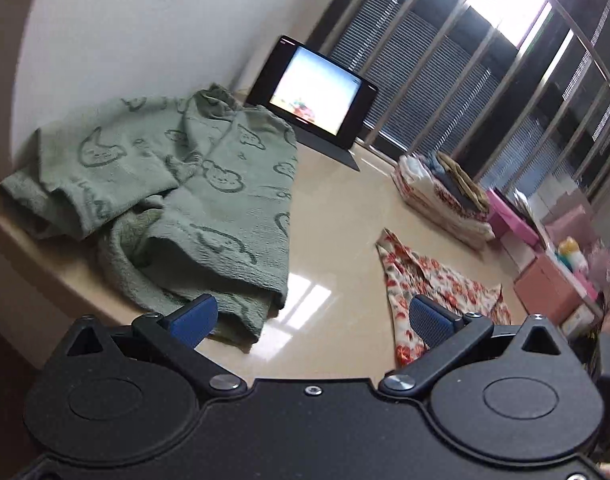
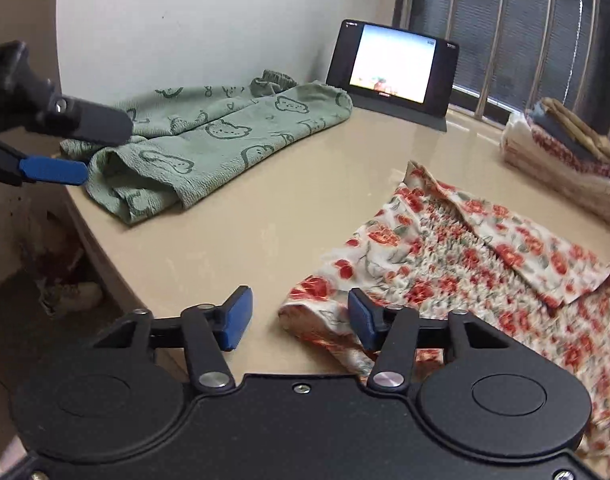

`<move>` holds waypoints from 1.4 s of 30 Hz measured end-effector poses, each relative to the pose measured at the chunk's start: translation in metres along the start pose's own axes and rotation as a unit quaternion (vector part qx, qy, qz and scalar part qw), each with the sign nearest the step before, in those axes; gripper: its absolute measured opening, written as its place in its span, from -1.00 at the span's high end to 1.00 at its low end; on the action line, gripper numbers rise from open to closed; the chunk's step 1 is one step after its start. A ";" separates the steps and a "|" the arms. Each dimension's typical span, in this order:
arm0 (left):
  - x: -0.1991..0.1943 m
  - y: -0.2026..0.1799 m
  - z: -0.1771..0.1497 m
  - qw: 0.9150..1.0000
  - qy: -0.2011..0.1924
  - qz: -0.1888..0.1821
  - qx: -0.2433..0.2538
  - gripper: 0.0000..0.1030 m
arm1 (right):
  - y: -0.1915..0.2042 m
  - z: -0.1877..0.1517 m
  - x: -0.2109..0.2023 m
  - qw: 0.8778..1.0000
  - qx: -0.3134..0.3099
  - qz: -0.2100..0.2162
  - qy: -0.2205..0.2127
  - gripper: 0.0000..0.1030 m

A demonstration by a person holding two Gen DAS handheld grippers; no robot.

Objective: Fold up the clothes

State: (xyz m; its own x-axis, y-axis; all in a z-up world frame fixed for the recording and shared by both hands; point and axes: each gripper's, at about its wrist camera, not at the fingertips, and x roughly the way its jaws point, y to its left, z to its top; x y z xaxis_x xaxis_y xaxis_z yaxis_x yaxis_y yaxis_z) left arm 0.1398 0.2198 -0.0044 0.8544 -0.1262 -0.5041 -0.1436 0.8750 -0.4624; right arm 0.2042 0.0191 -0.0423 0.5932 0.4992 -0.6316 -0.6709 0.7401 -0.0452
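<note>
1. Far left in the right wrist view, the left gripper comes in from the edge, its blue pads just beside the near corner of the green garment. In its own view its jaws stand wide apart with nothing between them, the left pad over the garment's near hem.
2. That green garment, printed with bear faces, lies crumpled on the left part of the beige table, bunched into folds near the table's curved edge and reaching back toward the white wall.
3. Behind it, centre-back, a tablet stands propped on its dark cover, screen lit, close to the garment's far end.
4. Down front, the right gripper hovers at the table's near edge. Its jaws are partly open, and no cloth is pinched: bare table shows between the pads.
5. Its right pad sits over the near rolled corner of the floral cloth; whether it touches, I cannot tell.
6. The floral cloth, white with red flowers, spreads over the right part of the table, one flap folded across its gathered middle.
7. Far right, at the back, a stack of folded clothes sits by the barred window, well apart from the green garment.
8. In the left wrist view, pink boxes sit beyond that stack.
</note>
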 end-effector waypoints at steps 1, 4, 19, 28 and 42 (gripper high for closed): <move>0.003 -0.002 0.001 1.000 0.001 -0.004 -0.001 -1.00 | -0.001 0.001 0.001 1.000 0.010 0.003 0.003 0.04; 0.012 -0.006 0.005 1.000 0.005 -0.017 -0.009 -1.00 | -0.008 0.003 0.002 0.999 0.035 0.003 0.013 0.19; 0.112 -0.051 0.030 0.984 0.124 -0.111 -0.068 -0.97 | -0.059 0.010 -0.037 0.989 0.118 0.058 -0.061 1.00; 0.214 -0.070 0.045 0.960 0.192 -0.104 -0.173 -0.63 | -0.106 0.006 -0.087 0.966 0.187 0.115 -0.135 1.00; 0.237 -0.107 0.062 0.980 0.196 0.027 -0.023 0.90 | -0.122 -0.009 -0.091 0.955 0.200 0.172 -0.132 1.00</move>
State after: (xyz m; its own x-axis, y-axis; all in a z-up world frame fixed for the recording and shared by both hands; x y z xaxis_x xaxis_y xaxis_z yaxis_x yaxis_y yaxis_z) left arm 0.3885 0.1248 -0.0290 0.5893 -0.2577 -0.7657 -0.2130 0.8646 -0.4550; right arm 0.2281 -0.1211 0.0141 0.4951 0.8012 -0.3360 -0.6541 0.5983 0.4628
